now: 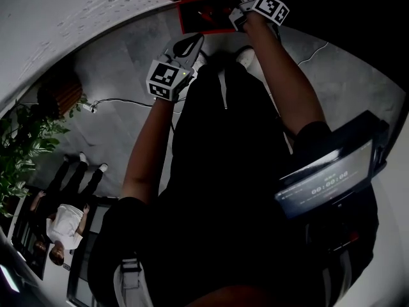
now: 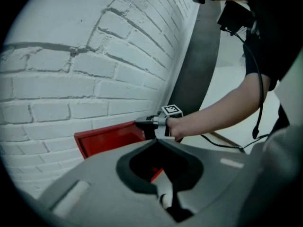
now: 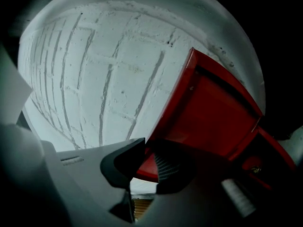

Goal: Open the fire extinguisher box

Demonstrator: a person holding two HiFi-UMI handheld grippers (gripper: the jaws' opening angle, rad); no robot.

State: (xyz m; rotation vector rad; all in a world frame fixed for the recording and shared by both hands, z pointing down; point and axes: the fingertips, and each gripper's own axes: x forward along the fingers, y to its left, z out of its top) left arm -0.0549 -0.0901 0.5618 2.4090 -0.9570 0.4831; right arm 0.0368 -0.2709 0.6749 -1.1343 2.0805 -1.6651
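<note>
found the box [image 2: 106, 140] low at the foot of the brick wall [image 2: 71, 79]. caught the right gripper [image 3: 149, 156] clamped narrow on the lower edge of its red door [image 3: 208, 112]. judged the door already swung partly off the box, so mid-opening, with the grasp made and the pull in hand. noted the left gripper [image 2: 156, 143] held back, tips together, nothing between them. next, probably: keep the pinch firm and draw the door outward along its own arc until fully open. reckoned a slip off that thin edge the main risk.
</note>
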